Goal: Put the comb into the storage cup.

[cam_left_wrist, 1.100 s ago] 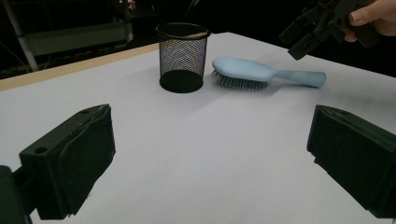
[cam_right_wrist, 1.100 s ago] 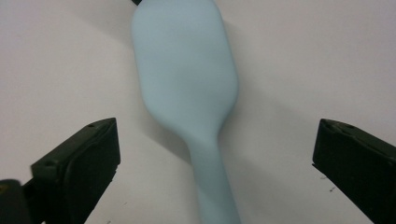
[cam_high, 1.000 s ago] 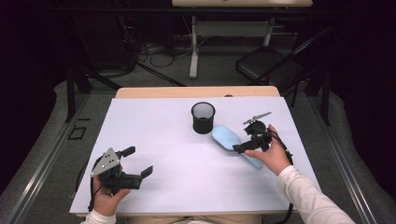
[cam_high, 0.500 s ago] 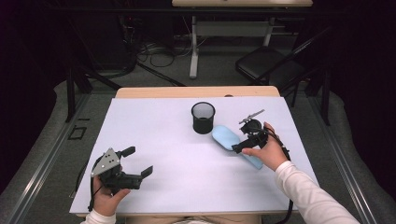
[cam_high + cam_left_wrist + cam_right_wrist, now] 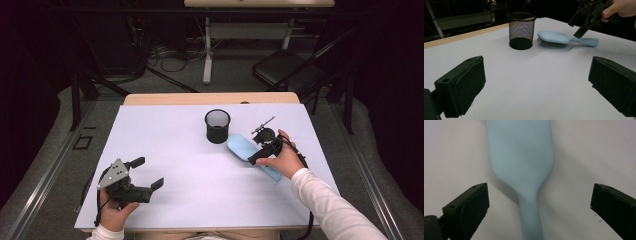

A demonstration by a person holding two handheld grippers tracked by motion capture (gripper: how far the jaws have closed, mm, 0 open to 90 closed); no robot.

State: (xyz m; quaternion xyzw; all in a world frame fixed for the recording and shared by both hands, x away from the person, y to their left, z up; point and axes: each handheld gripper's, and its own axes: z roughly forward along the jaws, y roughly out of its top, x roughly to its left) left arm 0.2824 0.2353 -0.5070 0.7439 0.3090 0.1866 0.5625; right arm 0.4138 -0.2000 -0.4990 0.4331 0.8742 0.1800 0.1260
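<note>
The pale blue hairbrush (image 5: 250,154) lies bristles down on the desk (image 5: 190,150), its head just beside the black mesh cup (image 5: 217,126), handle pointing away from the cup. The right gripper (image 5: 260,150) hangs over the neck of the hairbrush, jaws spread wide to either side, touching nothing. Well away from the cup, the left gripper (image 5: 150,172) rests near the desk's front edge, also wide open and empty. Beyond the white desk are a dark floor, cables (image 5: 165,52) and a folding chair (image 5: 285,67).

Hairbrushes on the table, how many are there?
1. The light blue hairbrush lies bristles down beside the black mesh cup, right under the open right gripper.
</note>
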